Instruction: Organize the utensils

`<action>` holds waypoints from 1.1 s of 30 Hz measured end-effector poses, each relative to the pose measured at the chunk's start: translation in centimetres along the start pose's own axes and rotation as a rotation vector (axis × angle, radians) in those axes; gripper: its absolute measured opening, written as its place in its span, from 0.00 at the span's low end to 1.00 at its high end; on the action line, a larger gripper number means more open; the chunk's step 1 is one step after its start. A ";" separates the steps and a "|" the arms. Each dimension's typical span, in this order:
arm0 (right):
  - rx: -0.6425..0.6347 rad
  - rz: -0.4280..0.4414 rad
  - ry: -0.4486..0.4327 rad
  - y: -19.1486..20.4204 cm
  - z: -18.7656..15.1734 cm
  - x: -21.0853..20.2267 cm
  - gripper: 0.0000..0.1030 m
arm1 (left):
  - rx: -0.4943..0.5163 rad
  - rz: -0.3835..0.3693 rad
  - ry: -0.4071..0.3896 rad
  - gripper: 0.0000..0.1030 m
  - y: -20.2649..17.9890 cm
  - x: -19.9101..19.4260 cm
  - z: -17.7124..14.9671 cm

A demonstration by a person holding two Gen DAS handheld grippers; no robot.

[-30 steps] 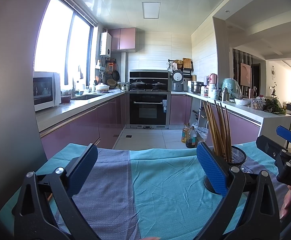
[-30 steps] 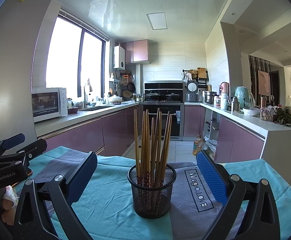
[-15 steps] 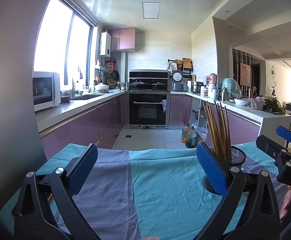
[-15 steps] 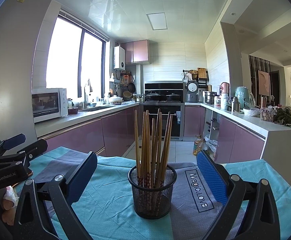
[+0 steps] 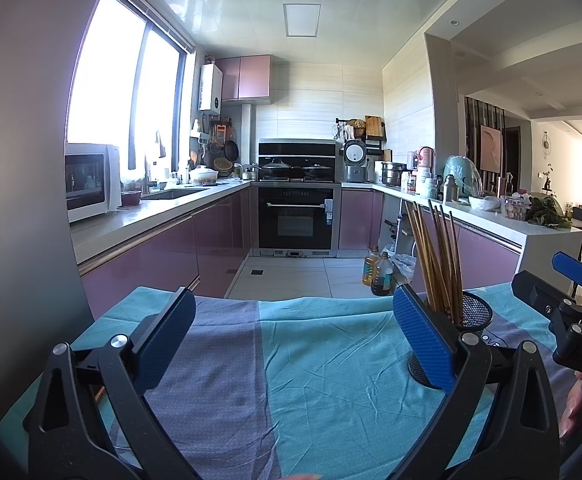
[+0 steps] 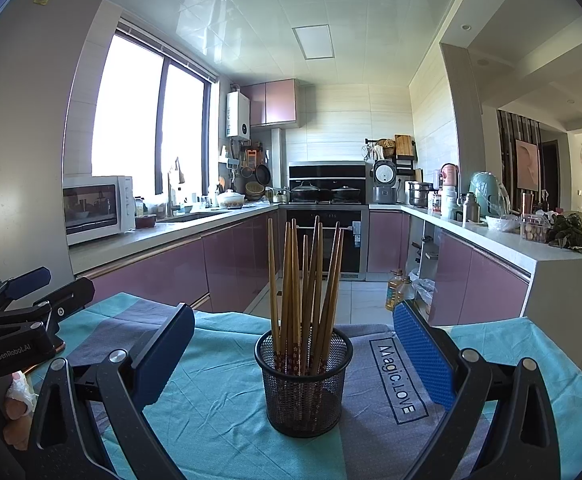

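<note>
A black mesh holder stands upright on the teal and grey cloth, with several wooden chopsticks standing in it. My right gripper is open and empty, its jaws wide apart on either side of the holder, just short of it. My left gripper is open and empty over bare cloth. In the left wrist view the holder and chopsticks sit behind the right finger. The right gripper shows at the right edge there; the left gripper shows at the left edge of the right wrist view.
The cloth-covered table ends ahead at the kitchen floor. Oil bottles stand on the floor beyond. A counter with jars and greens runs on the right, a microwave on the left.
</note>
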State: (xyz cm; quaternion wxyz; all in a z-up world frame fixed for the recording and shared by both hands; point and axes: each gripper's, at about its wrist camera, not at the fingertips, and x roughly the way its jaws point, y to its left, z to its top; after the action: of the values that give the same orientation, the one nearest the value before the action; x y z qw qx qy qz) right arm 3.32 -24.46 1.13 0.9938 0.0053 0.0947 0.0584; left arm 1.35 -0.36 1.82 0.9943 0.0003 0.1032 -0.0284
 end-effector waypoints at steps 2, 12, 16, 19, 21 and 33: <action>0.001 0.001 0.000 0.0 0.0 0.0 0.94 | 0.000 0.001 0.000 0.95 -0.1 0.0 0.0; 0.002 -0.002 0.000 0.1 0.0 0.1 0.94 | 0.000 0.002 -0.001 0.95 0.0 0.0 0.0; 0.003 -0.001 0.000 0.0 0.0 0.1 0.94 | 0.000 0.002 0.000 0.94 0.0 0.0 0.0; 0.003 -0.001 0.000 0.0 -0.1 0.1 0.94 | 0.001 0.002 0.000 0.95 0.0 0.0 0.0; 0.003 -0.001 0.000 0.1 -0.1 0.1 0.94 | 0.000 0.001 0.000 0.95 0.0 0.0 -0.1; 0.001 -0.004 -0.002 0.2 0.0 0.1 0.94 | 0.001 0.004 -0.001 0.95 0.0 0.1 -0.1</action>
State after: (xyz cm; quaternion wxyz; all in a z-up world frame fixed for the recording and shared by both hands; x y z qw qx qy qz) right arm 3.41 -24.20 1.10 0.9940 0.0059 0.0939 0.0562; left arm 1.45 -0.33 1.74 0.9943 0.0011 0.1030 -0.0264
